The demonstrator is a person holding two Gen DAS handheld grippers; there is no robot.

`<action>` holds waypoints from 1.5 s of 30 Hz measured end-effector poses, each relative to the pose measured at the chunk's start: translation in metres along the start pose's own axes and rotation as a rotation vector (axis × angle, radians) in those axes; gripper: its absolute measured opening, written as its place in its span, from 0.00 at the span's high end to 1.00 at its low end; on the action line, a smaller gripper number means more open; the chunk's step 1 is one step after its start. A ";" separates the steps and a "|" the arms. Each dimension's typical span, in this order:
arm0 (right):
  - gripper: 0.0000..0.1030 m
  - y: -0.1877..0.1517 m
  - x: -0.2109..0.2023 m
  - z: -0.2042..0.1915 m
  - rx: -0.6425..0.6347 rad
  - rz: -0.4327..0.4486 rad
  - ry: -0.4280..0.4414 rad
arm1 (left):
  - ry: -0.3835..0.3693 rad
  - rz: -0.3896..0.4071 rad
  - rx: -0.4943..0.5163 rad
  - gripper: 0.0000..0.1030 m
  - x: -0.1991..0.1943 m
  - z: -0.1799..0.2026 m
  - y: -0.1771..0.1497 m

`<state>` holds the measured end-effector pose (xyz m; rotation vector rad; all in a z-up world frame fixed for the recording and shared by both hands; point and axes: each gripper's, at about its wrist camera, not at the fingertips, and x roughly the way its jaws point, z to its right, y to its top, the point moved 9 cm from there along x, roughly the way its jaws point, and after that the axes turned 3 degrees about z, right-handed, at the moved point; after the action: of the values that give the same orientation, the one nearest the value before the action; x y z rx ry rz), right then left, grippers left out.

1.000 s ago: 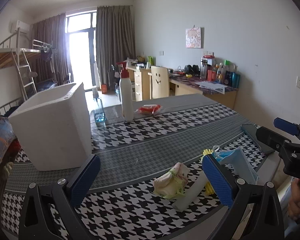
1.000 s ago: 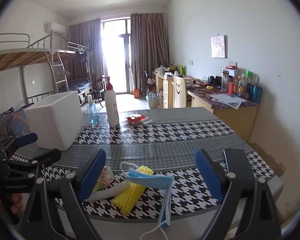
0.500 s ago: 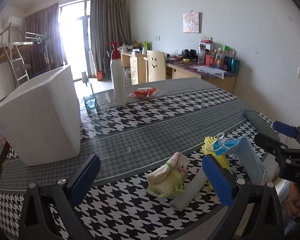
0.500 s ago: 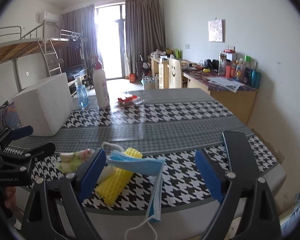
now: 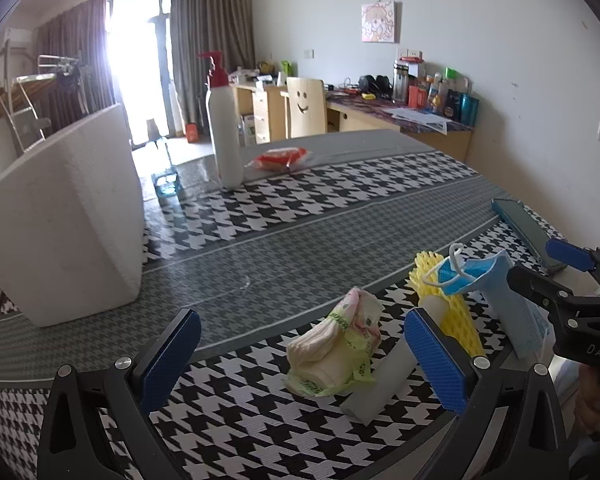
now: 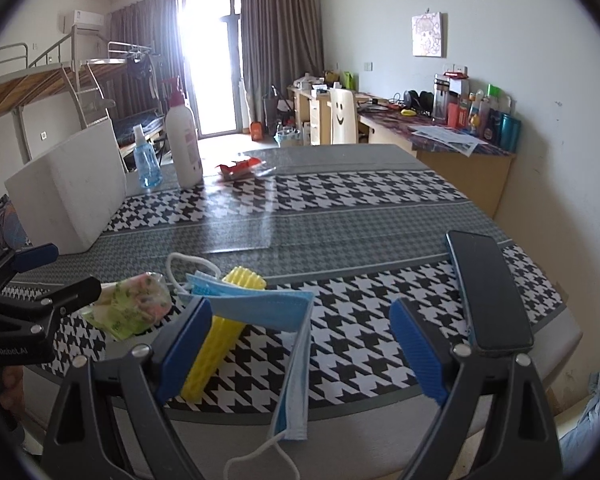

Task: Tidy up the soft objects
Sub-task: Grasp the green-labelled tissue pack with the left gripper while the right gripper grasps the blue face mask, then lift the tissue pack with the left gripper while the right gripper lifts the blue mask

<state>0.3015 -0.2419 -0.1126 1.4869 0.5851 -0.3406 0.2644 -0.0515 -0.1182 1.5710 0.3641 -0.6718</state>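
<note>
A rolled floral cloth bundle (image 5: 336, 350) lies on the houndstooth table, between my left gripper's (image 5: 304, 356) open jaws and slightly ahead of them. A white foam strip (image 5: 380, 384), a yellow foam net (image 5: 452, 312) and a blue face mask (image 5: 496, 288) lie to its right. In the right wrist view the mask (image 6: 276, 312) drapes over the table edge between my open right gripper's (image 6: 300, 348) fingers, beside the yellow net (image 6: 216, 340) and the bundle (image 6: 136, 304).
A white foam box (image 5: 68, 220) stands at the left. A pump bottle (image 5: 224, 136), a blue spray bottle (image 6: 146, 160) and a red packet (image 5: 280, 158) stand at the far side. A black phone (image 6: 488, 288) lies near the right edge.
Both grippers have moved forward and lower toward the soft objects, which now appear larger and closer. Both stay open; nothing was picked up.
</note>
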 end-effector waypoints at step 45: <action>0.38 -0.024 0.036 0.011 0.030 -0.122 0.026 | -0.141 -0.165 0.082 0.73 0.045 0.028 -0.025</action>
<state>0.3197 -0.2491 -0.1530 1.4892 0.6962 -0.4265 0.2785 -0.0827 -0.1660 1.5716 0.3674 -0.9306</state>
